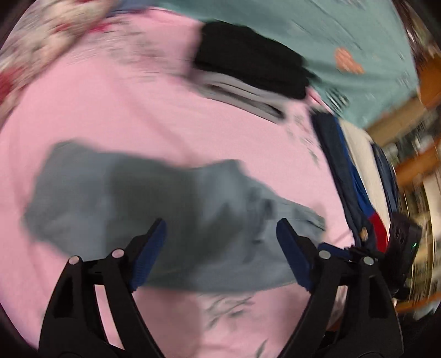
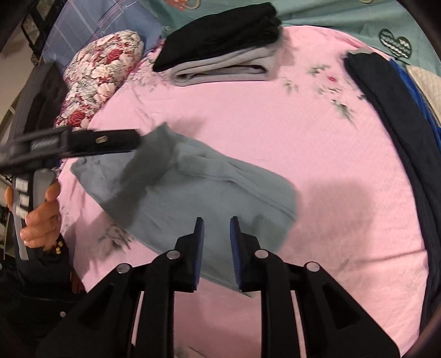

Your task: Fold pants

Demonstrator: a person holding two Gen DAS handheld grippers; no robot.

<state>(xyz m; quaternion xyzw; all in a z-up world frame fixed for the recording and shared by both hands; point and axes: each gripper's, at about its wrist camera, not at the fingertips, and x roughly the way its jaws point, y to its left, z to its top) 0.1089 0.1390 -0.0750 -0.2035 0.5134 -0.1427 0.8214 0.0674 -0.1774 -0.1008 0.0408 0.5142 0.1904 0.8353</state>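
Grey-blue pants (image 2: 209, 192) lie folded into a compact bundle on the pink bedsheet (image 2: 275, 124), with one flap raised at the bundle's upper left. My right gripper (image 2: 217, 228) hovers over the near edge of the bundle, its blue pads a narrow gap apart with nothing pinched between them. In the blurred left wrist view the same pants (image 1: 165, 198) lie under my left gripper (image 1: 220, 228), whose jaws stand wide open and empty. That left gripper (image 2: 129, 143) also shows in the right wrist view, at the raised flap, held by a hand (image 2: 41, 214).
A folded black garment (image 2: 220, 30) rests on a folded grey one (image 2: 226, 68) at the far side of the sheet. A floral pillow (image 2: 102, 74) lies far left. Dark navy and blue clothes (image 2: 399, 132) run along the right edge. Teal bedding (image 2: 330, 16) lies beyond.
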